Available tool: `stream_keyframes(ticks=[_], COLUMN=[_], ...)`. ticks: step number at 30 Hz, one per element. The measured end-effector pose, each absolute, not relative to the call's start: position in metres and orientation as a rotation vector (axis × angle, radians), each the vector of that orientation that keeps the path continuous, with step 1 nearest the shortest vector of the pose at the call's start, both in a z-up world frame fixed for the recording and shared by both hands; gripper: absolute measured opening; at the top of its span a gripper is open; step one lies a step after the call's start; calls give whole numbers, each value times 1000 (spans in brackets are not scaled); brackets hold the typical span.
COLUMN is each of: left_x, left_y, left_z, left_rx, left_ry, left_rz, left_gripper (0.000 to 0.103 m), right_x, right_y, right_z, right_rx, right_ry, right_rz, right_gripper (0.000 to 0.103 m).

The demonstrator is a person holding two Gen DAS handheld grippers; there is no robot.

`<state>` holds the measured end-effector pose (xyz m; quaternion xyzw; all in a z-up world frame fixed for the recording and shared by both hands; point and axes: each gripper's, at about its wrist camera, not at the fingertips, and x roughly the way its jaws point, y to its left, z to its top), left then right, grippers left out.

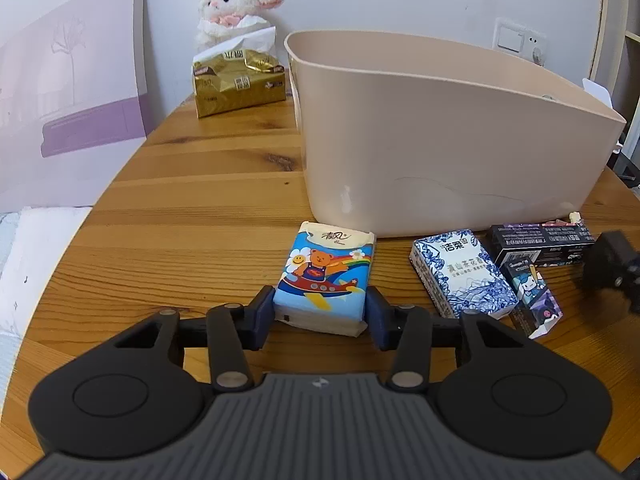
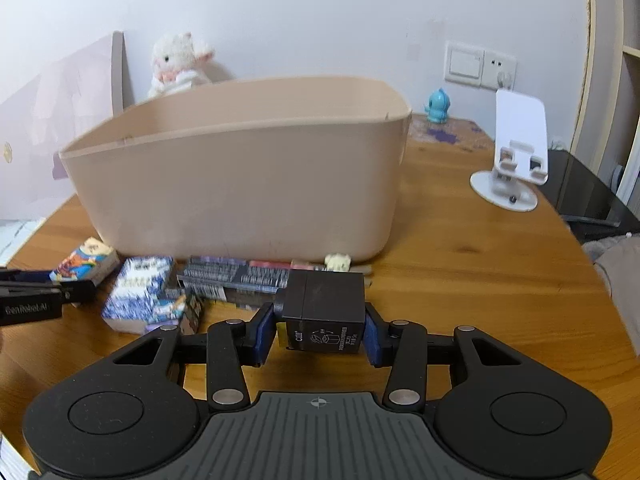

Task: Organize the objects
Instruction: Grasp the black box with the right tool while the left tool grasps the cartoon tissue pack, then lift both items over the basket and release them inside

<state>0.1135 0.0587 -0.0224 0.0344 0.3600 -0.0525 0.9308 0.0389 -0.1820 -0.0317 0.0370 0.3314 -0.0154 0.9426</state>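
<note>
Left wrist view: the left gripper (image 1: 320, 312) has its pads pressed against both sides of the cartoon tissue pack (image 1: 326, 280), which sits on the wooden table (image 1: 180, 220) just in front of the beige bin (image 1: 440, 140) at twelve o'clock. The pack is soft and squashy, bear and plane printed on blue, so it could buckle and slip if lifted from this near end. Right wrist view: the right gripper (image 2: 320, 330) is clamped on a black box (image 2: 324, 312), with the bin wall at eleven o'clock. A low carry could clip that rim.
</note>
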Motion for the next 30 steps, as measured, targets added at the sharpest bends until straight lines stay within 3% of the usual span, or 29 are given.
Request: stream_keyframes(ticks=[18, 30], left_x=[81, 92], left_y=[66, 37], left_z=[53, 91], left_rx=[25, 59], left_ry=[524, 446], left_rz=[-116, -148], left_gripper=[49, 48], right_x=[58, 102], right_y=[-213, -218], right_z=[47, 70], right_rx=[101, 74], right_ry=[469, 450], right_rz=[-67, -65], right_gripper=[42, 42])
